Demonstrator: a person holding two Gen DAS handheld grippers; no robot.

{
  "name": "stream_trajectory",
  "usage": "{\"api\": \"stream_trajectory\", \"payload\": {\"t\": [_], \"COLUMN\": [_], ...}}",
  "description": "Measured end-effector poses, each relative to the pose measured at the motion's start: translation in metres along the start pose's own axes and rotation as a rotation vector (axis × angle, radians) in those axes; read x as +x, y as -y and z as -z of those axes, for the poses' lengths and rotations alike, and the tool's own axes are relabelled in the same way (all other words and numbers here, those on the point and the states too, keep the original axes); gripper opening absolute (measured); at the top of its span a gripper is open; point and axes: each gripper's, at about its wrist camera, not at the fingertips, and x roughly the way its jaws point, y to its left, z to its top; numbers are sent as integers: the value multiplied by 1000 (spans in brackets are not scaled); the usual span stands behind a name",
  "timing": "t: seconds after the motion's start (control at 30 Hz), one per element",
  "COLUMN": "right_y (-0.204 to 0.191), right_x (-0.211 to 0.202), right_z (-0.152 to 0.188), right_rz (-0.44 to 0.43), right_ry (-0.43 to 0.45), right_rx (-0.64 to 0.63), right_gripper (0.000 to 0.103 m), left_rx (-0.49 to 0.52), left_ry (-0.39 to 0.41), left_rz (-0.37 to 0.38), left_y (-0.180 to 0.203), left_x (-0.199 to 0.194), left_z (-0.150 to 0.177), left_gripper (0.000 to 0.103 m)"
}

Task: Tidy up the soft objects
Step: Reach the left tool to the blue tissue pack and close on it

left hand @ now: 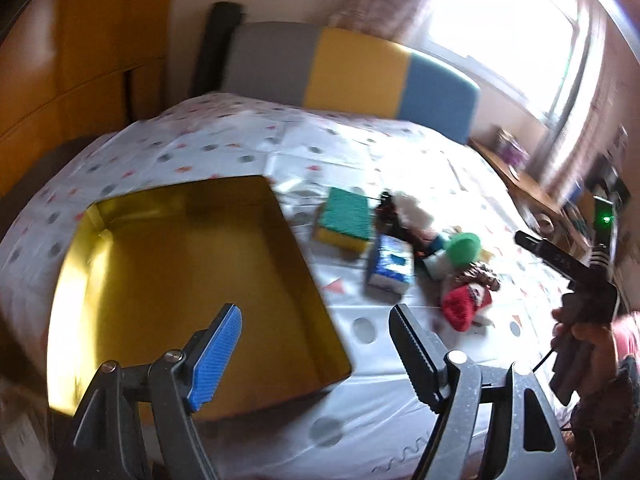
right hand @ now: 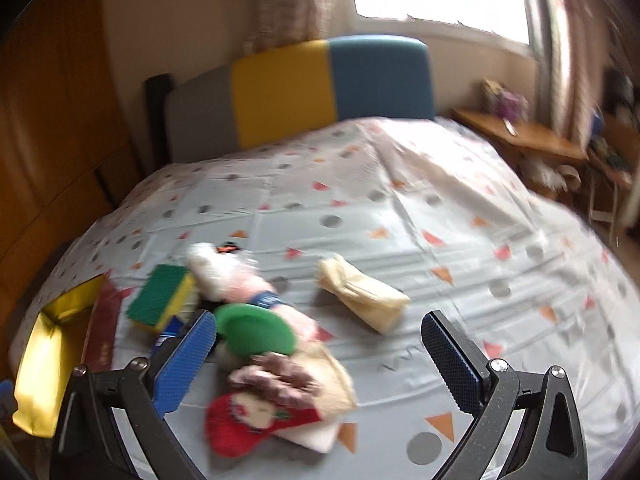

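A bed (right hand: 400, 216) covered with a pale sheet printed with grey dots and orange triangles fills both views; a headboard (right hand: 304, 92) in grey, yellow and blue panels stands at its far edge.

Toward the left edge of the bed sits a large box (left hand: 192, 280) with a shiny gold lining. What shows of its inside holds nothing.

The left gripper (left hand: 316, 344) hangs over the near right corner of the box with its jaws spread wide and nothing between them. The right gripper (right hand: 320, 360) hovers above a heap of soft things, jaws also wide apart and gripping nothing; whether its left finger (right hand: 184, 360) touches the heap cannot be told. In the left wrist view, the right gripper appears at the right edge, held in a hand (left hand: 588, 340).

The heap lies just right of the box, near the middle of the bed. It includes a green and yellow sponge (left hand: 346, 220), a blue and white tissue pack (left hand: 390, 266), a green round lid-like piece (right hand: 256, 330), a white and pink plush toy (right hand: 236, 276), a brown ruffled cloth piece (right hand: 280, 376), and a red stocking with a face on it (right hand: 248, 424) nearest the camera. A cream cloth roll (right hand: 364, 294) lies apart, to the right of the heap.

A wooden side table (right hand: 520, 136) stands beyond the far right corner of the bed.
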Motion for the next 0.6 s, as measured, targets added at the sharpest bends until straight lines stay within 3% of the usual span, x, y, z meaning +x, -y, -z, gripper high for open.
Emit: {"api": "stream_trajectory", "payload": {"t": [0.07,0.27,0.37,0.6], "right_y": [17,41,39,38], "right_x": [12,17,16,12], "right_z": [1,0,1,-3], "right_rz": [-3,-36,-41,-36], "right_ry": [-68,-86,-90,-59], "right_rx": [84,196,198,173], "right_gripper": [103,103,103,103], "left_rx": [24,144,193,253], "left_ry": [-44,-134,-197,-256], "left_rz": [13,34,34,6], "left_y": [12,59,81,112], "left_x": [16,79,112,166], "left_z": [-9,-28,-36,-54], "left_gripper": [77,79,81,83]}}
